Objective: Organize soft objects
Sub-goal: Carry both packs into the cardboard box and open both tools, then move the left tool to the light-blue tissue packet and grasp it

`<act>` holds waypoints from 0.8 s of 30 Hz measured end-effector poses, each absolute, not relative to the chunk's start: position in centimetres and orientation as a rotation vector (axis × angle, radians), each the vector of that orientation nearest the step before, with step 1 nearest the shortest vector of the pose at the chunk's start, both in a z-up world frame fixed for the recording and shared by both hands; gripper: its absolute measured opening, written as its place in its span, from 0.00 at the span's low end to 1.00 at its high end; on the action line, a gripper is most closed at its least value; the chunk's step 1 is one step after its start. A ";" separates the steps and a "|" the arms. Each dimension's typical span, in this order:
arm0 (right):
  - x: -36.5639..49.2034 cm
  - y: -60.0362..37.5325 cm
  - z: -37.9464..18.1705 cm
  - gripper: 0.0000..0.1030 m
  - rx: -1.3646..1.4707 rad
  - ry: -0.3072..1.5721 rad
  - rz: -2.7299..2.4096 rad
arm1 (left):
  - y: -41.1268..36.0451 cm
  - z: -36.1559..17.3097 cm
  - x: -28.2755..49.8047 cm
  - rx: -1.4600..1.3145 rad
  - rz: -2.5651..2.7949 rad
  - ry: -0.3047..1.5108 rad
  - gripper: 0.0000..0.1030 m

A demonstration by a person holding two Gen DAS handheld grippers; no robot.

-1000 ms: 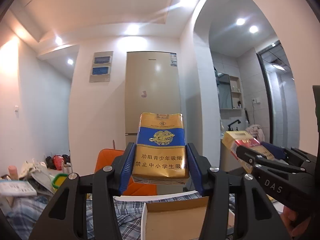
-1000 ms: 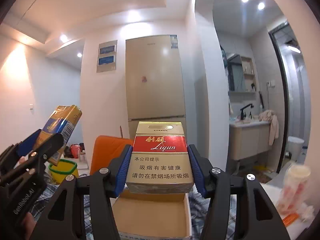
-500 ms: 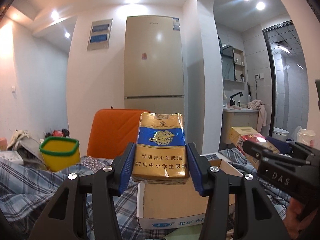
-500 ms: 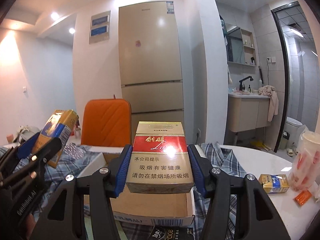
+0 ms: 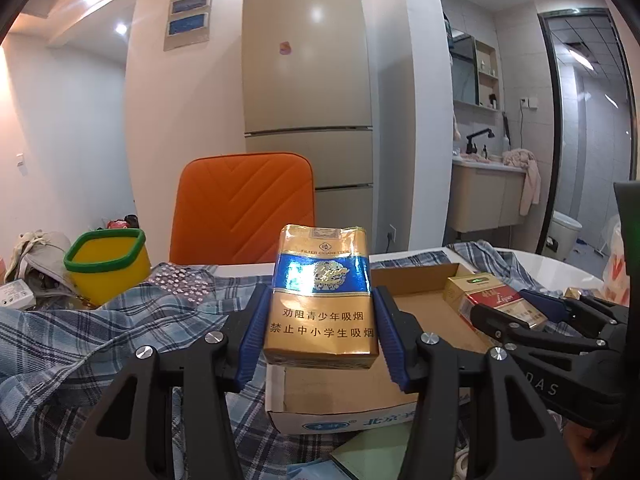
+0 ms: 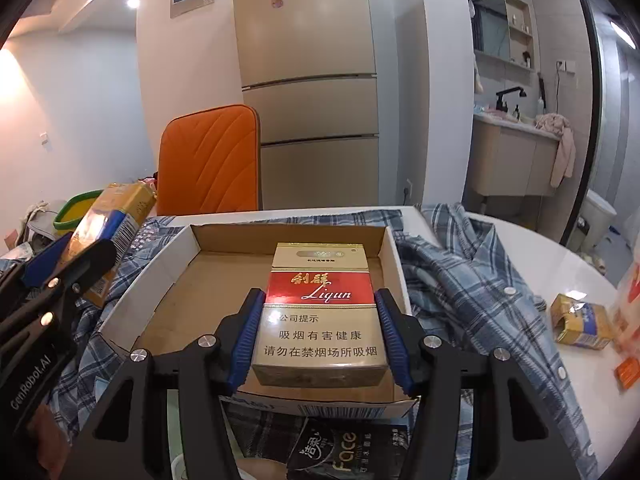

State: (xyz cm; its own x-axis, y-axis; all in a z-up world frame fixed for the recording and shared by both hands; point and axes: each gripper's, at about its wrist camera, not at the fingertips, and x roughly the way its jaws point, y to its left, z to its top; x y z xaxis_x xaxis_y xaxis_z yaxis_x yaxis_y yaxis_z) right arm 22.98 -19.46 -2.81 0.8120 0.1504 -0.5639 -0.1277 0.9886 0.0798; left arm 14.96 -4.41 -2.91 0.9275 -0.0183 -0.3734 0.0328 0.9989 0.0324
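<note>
While glossy foil wraps the blue-gold soft pack (image 5: 321,300), the red-gold carton (image 6: 320,312) is boxy — sharp-cornered.

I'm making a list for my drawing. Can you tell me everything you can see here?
blue-and-gold pack: 1, blue and gold, in the left gripper
red-and-gold pack: 1, red and gold, over the box
loose pack: 1, gold and blue, on the table, right
cardboard box: 1, brown inside, white outside, middle
plaid shirt: 1, blue check, spread around the box
tub: 1, yellow with green rim, left
chair: 1, orange, behind the table
fridge: 1, beige, back wall
table: 1, white, right side bare
left gripper: 1, black with blue pads, shut on its pack
right gripper: 1, black with blue pads, jaws just been opening, red-and-gold pack between them
</note>
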 end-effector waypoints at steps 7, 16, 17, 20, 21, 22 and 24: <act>22.8 -20.1 -2.6 0.70 0.045 0.571 0.109 | -4.8 -2.9 15.6 0.056 -0.043 0.414 0.51; 21.1 -20.3 -1.0 0.71 0.063 0.518 0.098 | -4.5 -3.1 16.1 0.050 -0.031 0.444 0.92; 20.8 -20.5 -0.7 0.75 0.070 0.505 0.096 | -4.4 -3.0 15.9 0.048 -0.031 0.429 0.93; 20.2 -20.7 0.0 0.78 0.073 0.471 0.084 | -4.1 -2.5 15.1 0.038 -0.029 0.387 0.94; 20.0 -20.8 0.3 0.78 0.074 0.461 0.086 | -4.0 -2.3 14.9 0.033 -0.028 0.373 0.94; 19.8 -20.8 0.6 0.78 0.075 0.455 0.087 | -3.8 -2.0 14.5 0.026 -0.024 0.350 0.94; 19.3 -21.0 1.3 0.78 0.078 0.432 0.082 | -3.7 -1.2 14.0 0.021 -0.016 0.312 0.94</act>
